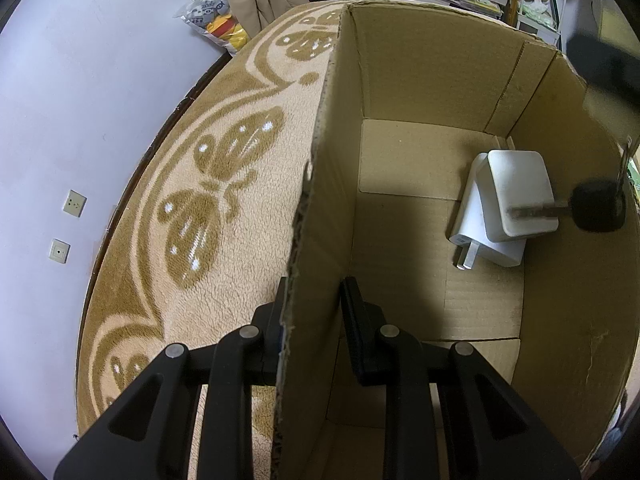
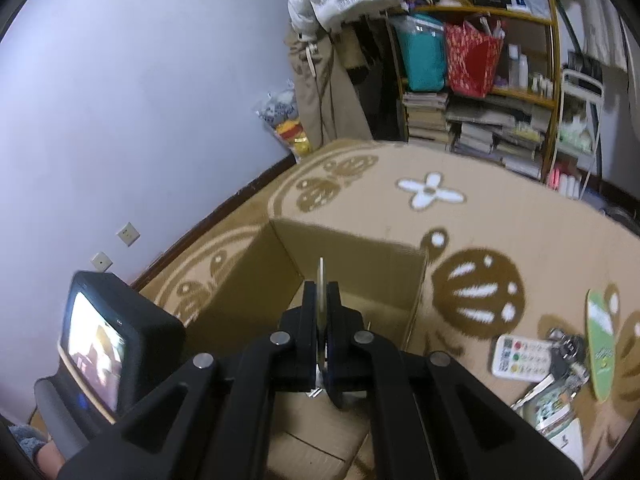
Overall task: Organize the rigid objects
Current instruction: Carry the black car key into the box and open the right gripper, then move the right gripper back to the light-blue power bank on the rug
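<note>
Holding the cardboard box (image 1: 400, 80) steady, the left tongs (image 1: 316, 312) are clamped on its near wall, one finger outside over the carpet (image 1: 224, 184) and one inside. The right tongs (image 2: 321, 312) are closed on a thin flat metal piece, seemingly part of a key bunch, which stands on edge between the pads and pokes out past the tips. In the left view a black-headed key (image 1: 592, 210) hangs over the box at about 3 o'clock, its blade reaching across two white chargers (image 1: 504, 204) stacked on the box floor.

The key looks light, stiff and smooth, so it may swing or slip if pinched only by a thin edge; the flat faces give the surest hold, as the pads have it now. It should take being let go from low over the box without harm. The chargers are hard, blocky and light, best taken across their broad sides, well away from the prongs.

More loose items lie on the carpet at 4 o'clock in the right view: a white card (image 2: 524, 356), a dark key bunch (image 2: 568, 350) and a green oval piece (image 2: 600, 344).
</note>
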Demonstrator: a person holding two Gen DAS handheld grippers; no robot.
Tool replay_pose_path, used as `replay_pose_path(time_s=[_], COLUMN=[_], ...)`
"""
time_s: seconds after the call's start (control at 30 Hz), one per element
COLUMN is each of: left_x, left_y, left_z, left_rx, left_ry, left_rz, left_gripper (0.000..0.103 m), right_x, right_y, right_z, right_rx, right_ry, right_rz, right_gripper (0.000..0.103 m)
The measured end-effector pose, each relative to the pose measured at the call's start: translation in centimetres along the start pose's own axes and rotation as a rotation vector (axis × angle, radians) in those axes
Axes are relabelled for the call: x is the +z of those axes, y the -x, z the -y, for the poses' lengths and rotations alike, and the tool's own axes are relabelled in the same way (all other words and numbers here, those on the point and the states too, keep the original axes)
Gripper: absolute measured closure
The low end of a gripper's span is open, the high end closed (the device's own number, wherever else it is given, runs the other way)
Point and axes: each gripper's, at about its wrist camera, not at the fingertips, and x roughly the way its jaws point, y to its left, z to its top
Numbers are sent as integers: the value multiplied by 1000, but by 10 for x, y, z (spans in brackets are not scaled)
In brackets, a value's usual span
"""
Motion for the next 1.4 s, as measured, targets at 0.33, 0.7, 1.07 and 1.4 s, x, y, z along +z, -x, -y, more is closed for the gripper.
replay_pose_path(time_s=[0.33, 0.7, 1.07, 1.4], left_x=[0, -1, 1, 1], left_y=[-1, -1, -2, -2], left_z=[1, 1, 0, 0], left_rx=[-1, -2, -2, 1], left_ry=[0, 1, 3, 0], left_rz=[-1, -1, -3, -2], left_gripper=[80, 80, 79, 79], right_x=[-10, -6, -11, -34], right_y=[-15, -5, 26, 55], right_z=[-2, -1, 21, 56], right_rx=[-23, -59, -117, -210], right_ry=[8, 25, 44, -22], right_rz=[-56, -61, -57, -82], right_gripper=[98, 96, 81, 31])
